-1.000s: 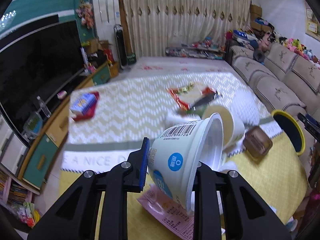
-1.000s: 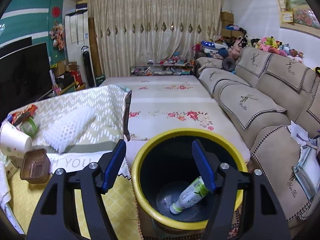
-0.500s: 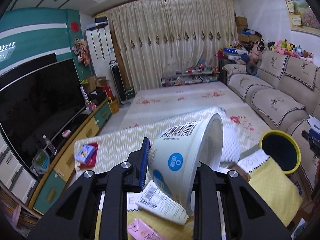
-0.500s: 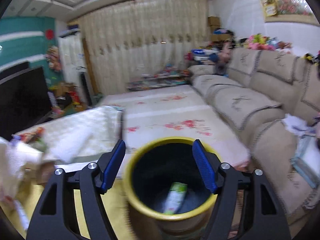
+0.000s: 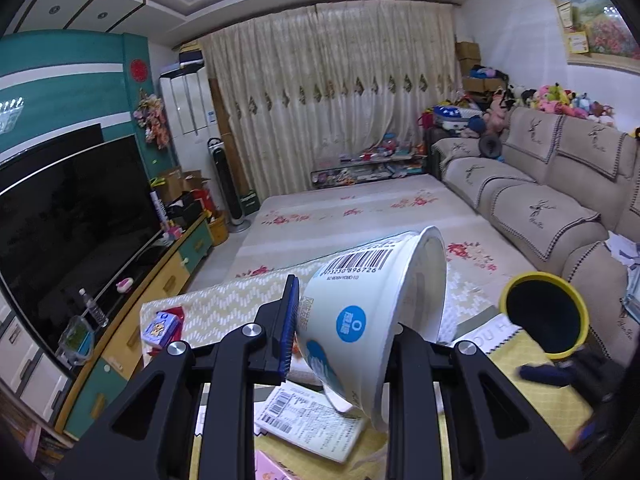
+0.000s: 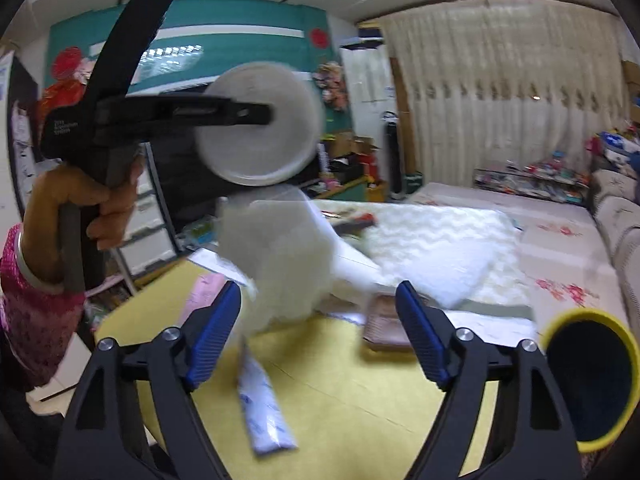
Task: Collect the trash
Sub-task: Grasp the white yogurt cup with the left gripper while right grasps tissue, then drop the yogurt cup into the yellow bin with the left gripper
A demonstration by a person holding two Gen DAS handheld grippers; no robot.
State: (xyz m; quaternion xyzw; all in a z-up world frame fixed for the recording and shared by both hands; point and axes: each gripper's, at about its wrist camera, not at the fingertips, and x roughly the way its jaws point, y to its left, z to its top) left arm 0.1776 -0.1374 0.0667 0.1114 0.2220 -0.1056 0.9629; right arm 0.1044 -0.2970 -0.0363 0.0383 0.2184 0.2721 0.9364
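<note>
**Desk:** Where does the trash sit, and what room is there?

**Photographer:** The left gripper has its jaws clamped on a white paper bowl, tilted and raised clear of the yellow-clothed counter. The yellow-rimmed bin stands just past the counter's right edge, its mouth unobstructed.

**Desk:** And the other view?

**Photographer:** It shows the bowl's round base and the person's hand. The right gripper, jaws wide and just opened further, holds nothing; a flat plastic sachet lies below, blurred.
</note>
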